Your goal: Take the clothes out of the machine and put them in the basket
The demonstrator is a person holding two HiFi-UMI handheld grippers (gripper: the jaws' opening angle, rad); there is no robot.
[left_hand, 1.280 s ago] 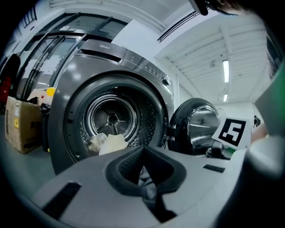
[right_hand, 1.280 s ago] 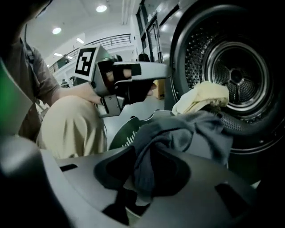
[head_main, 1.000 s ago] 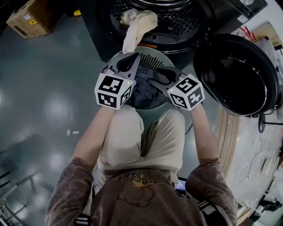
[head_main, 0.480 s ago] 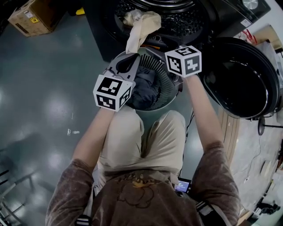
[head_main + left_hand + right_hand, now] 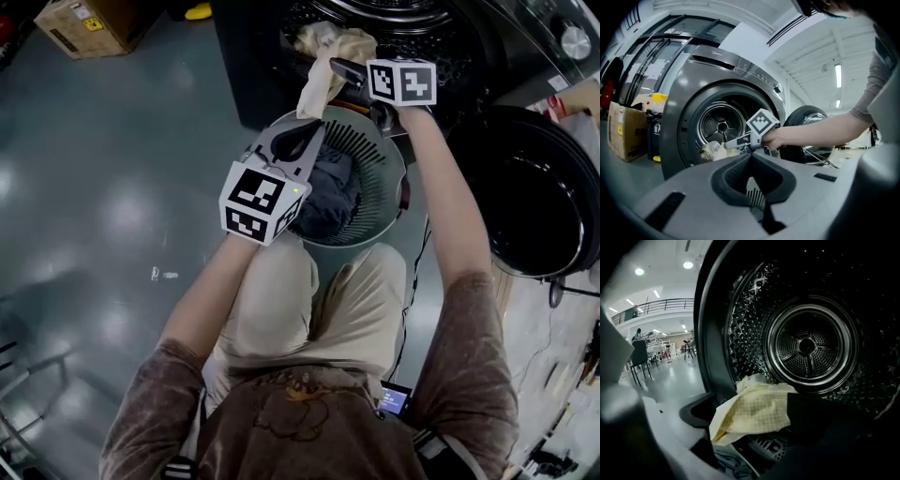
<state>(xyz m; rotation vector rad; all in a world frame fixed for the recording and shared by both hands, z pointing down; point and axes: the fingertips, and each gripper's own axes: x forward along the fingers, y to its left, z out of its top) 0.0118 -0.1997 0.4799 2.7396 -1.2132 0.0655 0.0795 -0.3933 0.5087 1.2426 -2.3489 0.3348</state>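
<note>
I am judging the job as partly done. Dark clothes (image 5: 328, 192) are already lying in the basket (image 5: 367, 150), which is sitting on the floor between my knees and the machine (image 5: 808, 345). One cream cloth (image 5: 319, 84) is left in sight: it is spilling out of the drum mouth just beyond the basket's far rim, with its lower end hanging down towards that rim. Behind it the drum is looking bare, though its lowest part is hidden from me.

I am holding the left gripper (image 5: 750, 158) roughly level above the basket's near-left rim. Its fingers are together with nothing between them, and only basket slats are showing through the gap behind the tips.

I am stretching the right arm out across the basket's right side, with the right gripper (image 5: 754, 416) tilted downward into the drum mouth past the far rim. Its fingers have just been opening and are now standing wide apart. The cream cloth is lying between them, but neither finger is pressing on it yet.

What remains, I think, is closing on that cloth and bringing it back over the basket.
</note>
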